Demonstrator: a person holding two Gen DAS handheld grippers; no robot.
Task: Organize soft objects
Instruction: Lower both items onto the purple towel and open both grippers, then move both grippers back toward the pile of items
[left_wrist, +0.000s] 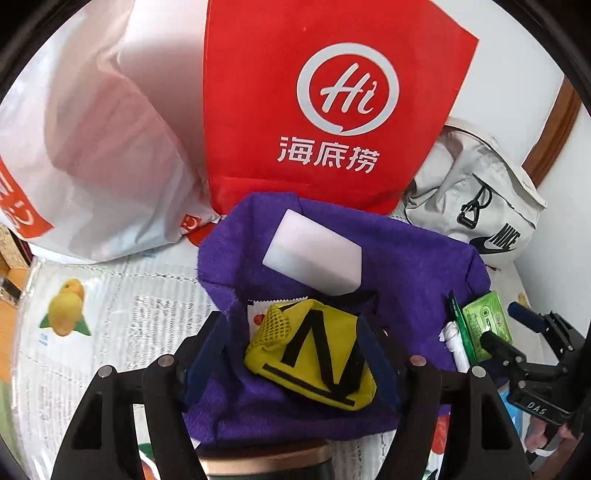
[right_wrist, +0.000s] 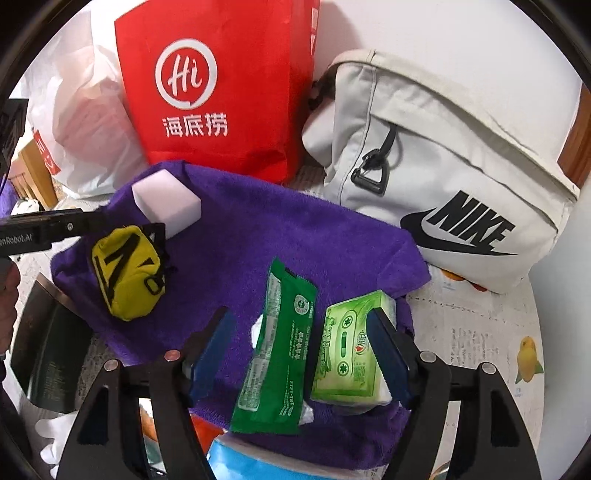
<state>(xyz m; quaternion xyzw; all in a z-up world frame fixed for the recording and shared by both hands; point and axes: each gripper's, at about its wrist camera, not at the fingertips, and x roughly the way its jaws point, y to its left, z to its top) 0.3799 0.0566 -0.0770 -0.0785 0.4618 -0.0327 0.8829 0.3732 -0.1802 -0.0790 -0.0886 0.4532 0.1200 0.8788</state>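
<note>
A counter (right_wrist: 480, 332) covered with a fruit-printed plastic sheet stands against a white wall. At the far edge stand a red non-woven tote bag (right_wrist: 221, 92), a white plastic carrier bag (left_wrist: 92, 147) to its left and a pale grey canvas backpack (right_wrist: 443, 166) to its right. A purple terry towel (right_wrist: 277, 240) lies spread near them. On it rest a white foam block (left_wrist: 314, 251), a small yellow fabric pouch (left_wrist: 317, 354), a green foil sachet (right_wrist: 277, 354) and a green tissue packet (right_wrist: 351, 354). The left claw (left_wrist: 295, 358) stands apart around the pouch; the right claw (right_wrist: 299, 354) stands apart around sachet and packet.
</note>
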